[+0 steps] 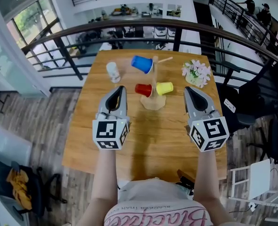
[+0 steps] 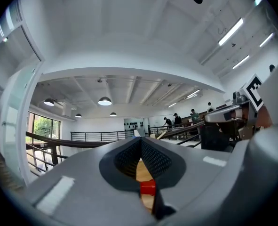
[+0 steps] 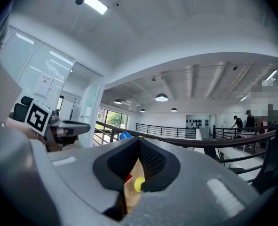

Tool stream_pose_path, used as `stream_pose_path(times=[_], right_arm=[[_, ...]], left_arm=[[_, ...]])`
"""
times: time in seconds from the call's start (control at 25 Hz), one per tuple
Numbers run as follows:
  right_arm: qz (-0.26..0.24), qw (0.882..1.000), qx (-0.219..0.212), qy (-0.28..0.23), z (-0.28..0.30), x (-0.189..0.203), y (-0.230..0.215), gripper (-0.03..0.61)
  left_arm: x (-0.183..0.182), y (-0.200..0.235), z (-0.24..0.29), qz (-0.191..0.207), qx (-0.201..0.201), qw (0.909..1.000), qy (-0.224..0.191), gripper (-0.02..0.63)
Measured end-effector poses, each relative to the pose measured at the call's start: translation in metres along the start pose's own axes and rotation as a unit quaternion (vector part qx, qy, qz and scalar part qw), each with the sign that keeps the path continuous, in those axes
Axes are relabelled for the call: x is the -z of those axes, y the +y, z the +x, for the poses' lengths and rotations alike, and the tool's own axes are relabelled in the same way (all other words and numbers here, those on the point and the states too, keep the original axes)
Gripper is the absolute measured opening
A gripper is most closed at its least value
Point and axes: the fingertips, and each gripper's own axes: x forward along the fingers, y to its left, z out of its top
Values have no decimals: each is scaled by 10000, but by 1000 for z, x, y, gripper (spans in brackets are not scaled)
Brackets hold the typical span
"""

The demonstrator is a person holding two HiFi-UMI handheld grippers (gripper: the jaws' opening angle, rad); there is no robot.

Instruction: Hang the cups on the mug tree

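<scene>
3 cups (image 1: pixel 142 64) hang on the mug tree (image 1: pixel 153 100) on the table (image 1: pixel 153 145); container (image 1: pixel 113 72) left, flowers (image 1: pixel 196 73) right.

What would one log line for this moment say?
left hand-held gripper: shut, empty | right hand-held gripper: shut, empty | mug tree: holds blue cup, red cup, yellow cup | white cup: on table

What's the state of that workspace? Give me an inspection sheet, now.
Surface: wooden table, no spills seen.
Job's things: blue cup, red cup and yellow cup hang on the mug tree; white cup sits on the table to its left.
Clutter: flowers right of the tree.
Grippers: left hand-held gripper and right hand-held gripper shut, empty, flanking the tree.
Cables: nothing seen.
Surroundings: railing behind the table.
</scene>
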Motion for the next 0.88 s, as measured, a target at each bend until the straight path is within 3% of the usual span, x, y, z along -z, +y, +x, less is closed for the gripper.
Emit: stream_pose_path(times=[0.36,0.88], right_arm=[[-297,9992,191,196,-6,5,-5,2],[-481,9982,343,67,-17,-14,-15,2]], left_arm=[[-14,-2,-2,78,18,9999,-133,15],[-39,12,-6,149,-175,9992,-340,15]])
